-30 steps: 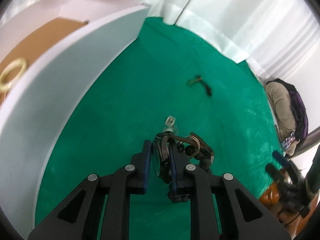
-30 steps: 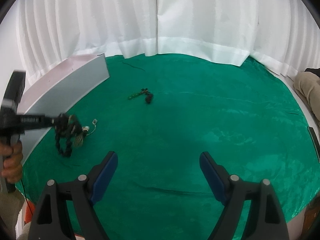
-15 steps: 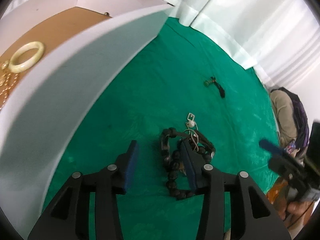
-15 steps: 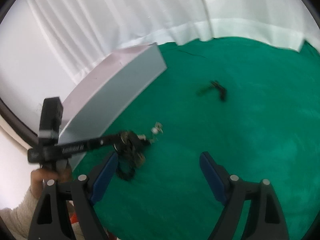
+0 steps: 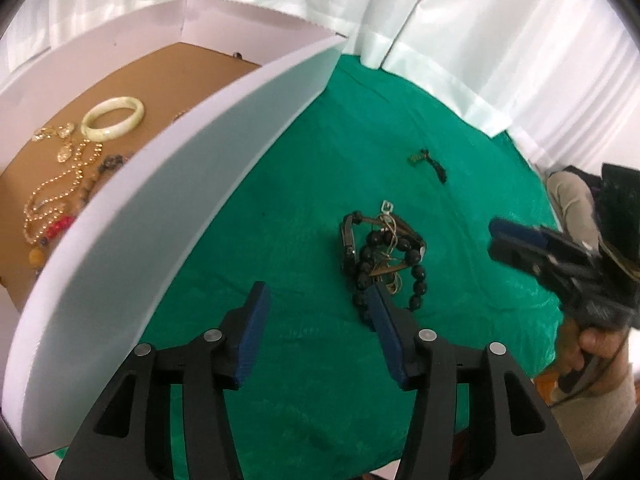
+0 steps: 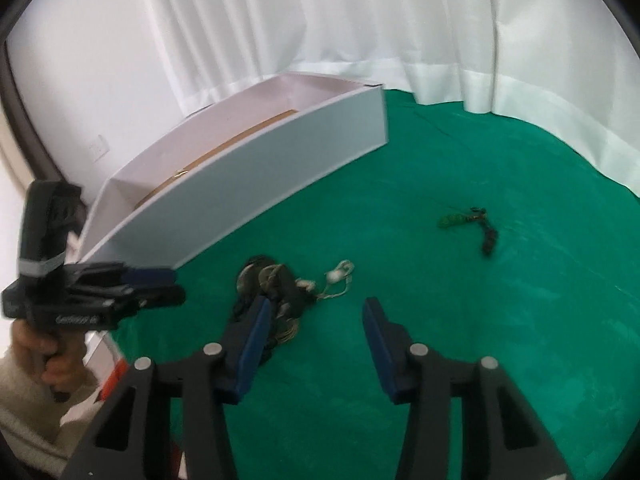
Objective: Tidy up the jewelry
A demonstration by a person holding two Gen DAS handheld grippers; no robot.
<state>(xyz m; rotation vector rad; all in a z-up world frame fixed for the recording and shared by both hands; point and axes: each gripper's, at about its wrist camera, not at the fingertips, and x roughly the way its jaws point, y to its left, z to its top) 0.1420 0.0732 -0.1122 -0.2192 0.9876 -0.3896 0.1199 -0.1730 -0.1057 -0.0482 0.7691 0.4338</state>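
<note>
Left claw (image 5: pixel 316 312) tilted down, spread empty, opening, right claw (image 6: pixel 314 330) spread, narrowing, beside bead tangle (image 5: pixel 382 256).

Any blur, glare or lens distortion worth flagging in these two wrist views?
Left wrist view: sharp on the bead tangle, but the right gripper is motion-blurred; fisheye bows the white box wall. Right wrist view: softer overall, the left gripper smeared; even light, no glare.

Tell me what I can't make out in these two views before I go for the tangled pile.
- Bead tangle: left view, its near end is hidden behind the left tool finger.
- Same tangle: right view, blurred and partly behind the right tool finger.
- White box contents: right view, hidden by its front wall.
- Small dark piece on the green cloth: too small to identify.
</note>
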